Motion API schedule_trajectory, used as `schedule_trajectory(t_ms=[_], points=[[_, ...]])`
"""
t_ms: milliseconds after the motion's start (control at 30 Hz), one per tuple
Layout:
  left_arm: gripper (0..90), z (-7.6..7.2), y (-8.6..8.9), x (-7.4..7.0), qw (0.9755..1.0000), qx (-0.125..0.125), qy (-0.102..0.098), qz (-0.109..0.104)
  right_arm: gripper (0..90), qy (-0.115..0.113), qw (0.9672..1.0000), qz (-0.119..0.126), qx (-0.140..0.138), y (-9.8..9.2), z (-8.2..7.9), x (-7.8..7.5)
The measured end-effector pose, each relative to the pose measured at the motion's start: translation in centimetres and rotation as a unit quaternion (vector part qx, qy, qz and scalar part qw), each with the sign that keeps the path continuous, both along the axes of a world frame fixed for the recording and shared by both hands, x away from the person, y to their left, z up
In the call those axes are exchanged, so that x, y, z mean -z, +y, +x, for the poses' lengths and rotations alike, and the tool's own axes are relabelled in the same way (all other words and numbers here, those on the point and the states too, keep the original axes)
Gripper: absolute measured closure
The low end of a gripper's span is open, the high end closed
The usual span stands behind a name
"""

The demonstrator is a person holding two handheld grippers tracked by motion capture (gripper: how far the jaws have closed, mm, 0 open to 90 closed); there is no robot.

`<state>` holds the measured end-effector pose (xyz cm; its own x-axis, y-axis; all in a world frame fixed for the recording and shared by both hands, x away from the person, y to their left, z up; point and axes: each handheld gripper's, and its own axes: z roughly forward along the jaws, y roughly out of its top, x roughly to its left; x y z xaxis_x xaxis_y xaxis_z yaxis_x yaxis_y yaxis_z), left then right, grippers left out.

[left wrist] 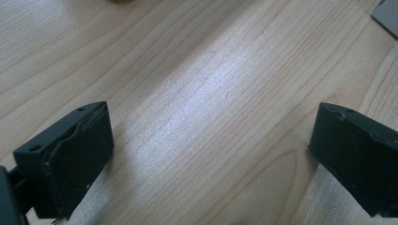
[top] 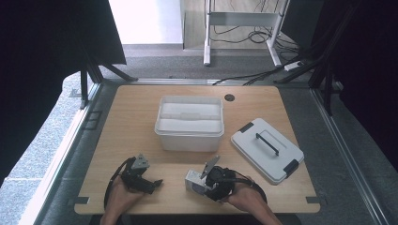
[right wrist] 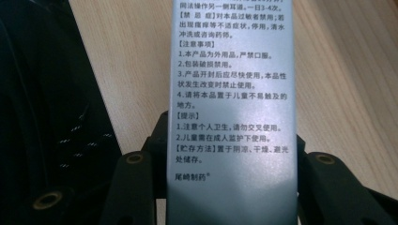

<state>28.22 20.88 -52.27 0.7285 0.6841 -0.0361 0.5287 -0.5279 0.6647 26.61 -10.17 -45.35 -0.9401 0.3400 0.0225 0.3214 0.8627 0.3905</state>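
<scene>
Your right gripper [top: 202, 183] sits near the front edge of the worktop [top: 136, 122], its fingers [right wrist: 133, 187] clamped on either side of a pale blue carton [right wrist: 232, 117] printed with black Chinese text. In the right gripper view the carton stands lengthwise between the two fingers and runs up beyond the top of the frame; in the high view it [top: 195, 182] shows as a small light box at the gripper's tip, just above the wood. Your left gripper [top: 152, 183] rests to the left of it, well apart, with its fingers [left wrist: 75, 159] spread wide and nothing but bare wood grain between them. Behind both grippers, at mid-worktop, stands an open white storage box [top: 189, 136] with a white insert inside. Its grey lid [top: 266, 149], with a dark handle and dark end clips, lies flat to the right of the box, near but not touching it.
</scene>
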Motion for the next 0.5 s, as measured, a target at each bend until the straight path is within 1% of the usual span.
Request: schedule_trajectory(t_ms=[100, 133, 167, 233, 267, 300, 333, 367, 400, 433, 467, 500], points=[[0.0, 0.0, 0.0, 0.0, 1.0, 0.0, 0.0, 0.0, 52.0, 0.001, 1.0, 0.003, 0.001, -0.1, 0.0, 0.1], [0.0, 0.0, 0.0, 0.0, 1.0, 0.0, 0.0, 0.0, 48.1, 0.005, 0.9999, 0.014, 0.002, -0.3, 0.1, -0.3], [0.0, 0.0, 0.0, 0.0, 1.0, 0.0, 0.0, 0.0, 46.3, 0.009, 0.9997, 0.022, 0.003, -0.3, 0.1, -0.5], [0.0, 0.0, 0.0, 0.0, 1.0, 0.0, 0.0, 0.0, 43.0, 0.012, 0.9994, 0.031, 0.004, -0.5, 0.1, -1.3], [0.0, 0.0, 0.0, 0.0, 1.0, -0.001, 0.0, 0.0, 42.1, 0.012, 0.9993, 0.034, 0.005, -0.6, 0.1, -1.7], [0.0, 0.0, 0.0, 0.0, 1.0, -0.001, 0.0, 0.0, 42.1, 0.012, 0.9993, 0.034, 0.005, -0.6, 0.1, -1.7], [0.0, 0.0, 0.0, 0.0, 1.0, -0.001, 0.0, 0.0, 41.2, 0.014, 0.9991, 0.04, 0.004, -0.7, 0.2, -2.2], [0.0, 0.0, 0.0, 0.0, 1.0, -0.001, 0.0, 0.0, 39.3, 0.018, 0.9985, 0.052, 0.004, -1.0, 0.3, -3.1], [0.0, 0.0, 0.0, 0.0, 1.0, -0.001, 0.0, -0.001, 38.7, 0.018, 0.9983, 0.055, 0.005, -1.1, 0.4, -3.4], [0.0, 0.0, 0.0, 0.0, 1.0, -0.001, 0.0, -0.001, 38.7, 0.018, 0.9983, 0.055, 0.005, -1.1, 0.4, -3.4], [0.0, 0.0, 0.0, 0.0, 1.0, -0.001, 0.0, 0.0, 37.8, 0.017, 0.9977, 0.066, 0.009, -1.5, 0.8, -4.4], [0.0, 0.0, 0.0, 0.0, 1.0, -0.001, 0.0, 0.0, 37.8, 0.017, 0.9977, 0.066, 0.009, -1.5, 0.8, -4.4]])
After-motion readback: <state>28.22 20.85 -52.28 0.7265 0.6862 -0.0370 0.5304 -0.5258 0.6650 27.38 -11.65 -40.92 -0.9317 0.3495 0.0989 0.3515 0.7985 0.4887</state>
